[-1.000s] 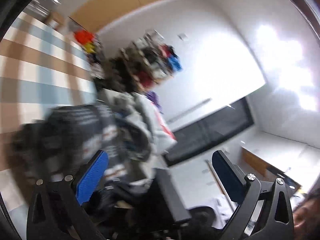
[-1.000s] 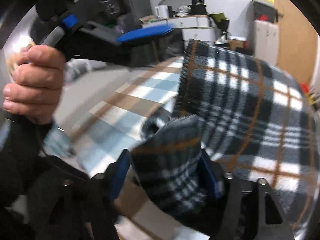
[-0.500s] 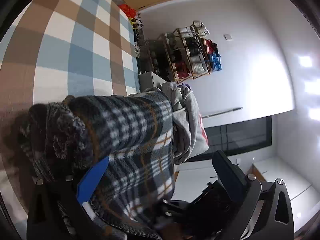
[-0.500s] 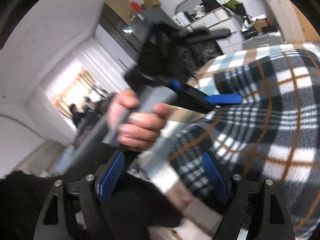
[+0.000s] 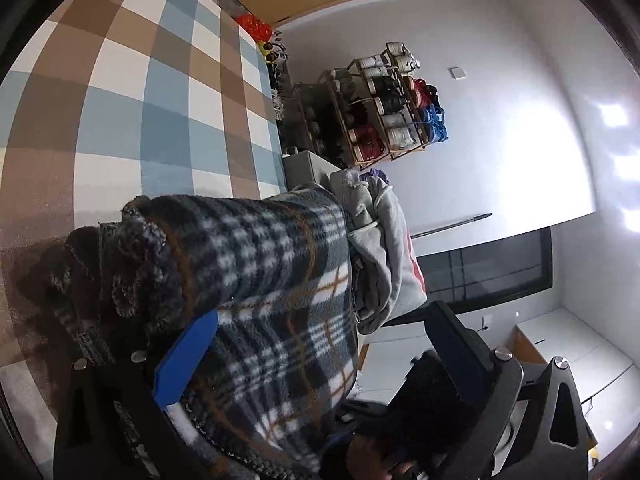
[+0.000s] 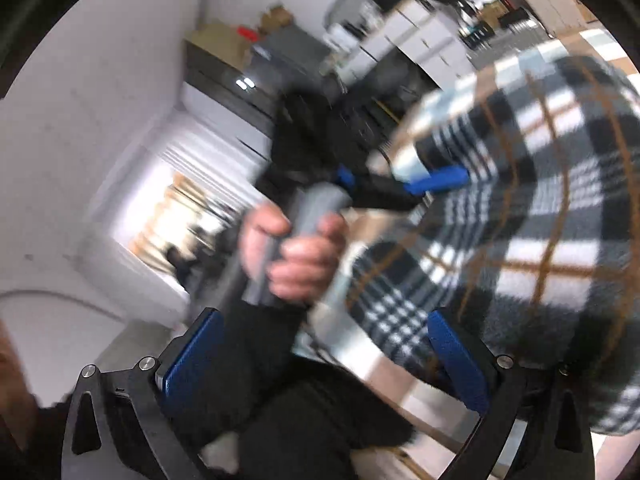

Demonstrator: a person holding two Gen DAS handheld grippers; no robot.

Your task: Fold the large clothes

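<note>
The black, white and grey plaid fleece garment with thin orange lines (image 5: 276, 300) lies bunched in a thick roll on the brown, blue and white checked cloth surface (image 5: 132, 92). In the left wrist view I read its rolled end as pointing up-left, with the fabric filling the space beside the left blue pad.

My left gripper (image 5: 324, 356) has its jaws spread wide. The blue-padded left finger (image 5: 186, 360) touches the fleece; the other finger stands apart from it, so nothing is clamped.

My right gripper (image 6: 324, 356) is likewise spread wide. In the right wrist view the fleece (image 6: 532, 216) bulges at the right, and its lower edge lies against the right blue pad (image 6: 456, 364). Motion blur prevents a firmer reading of contact. Between these fingers I see the hand (image 6: 292, 248) gripping the grey handle of the left gripper.

Just beyond the fleece sits a pile of light grey folded clothing (image 5: 380, 248). Further back, against the white wall, stands a wooden rack of shoes (image 5: 384, 104).
</note>
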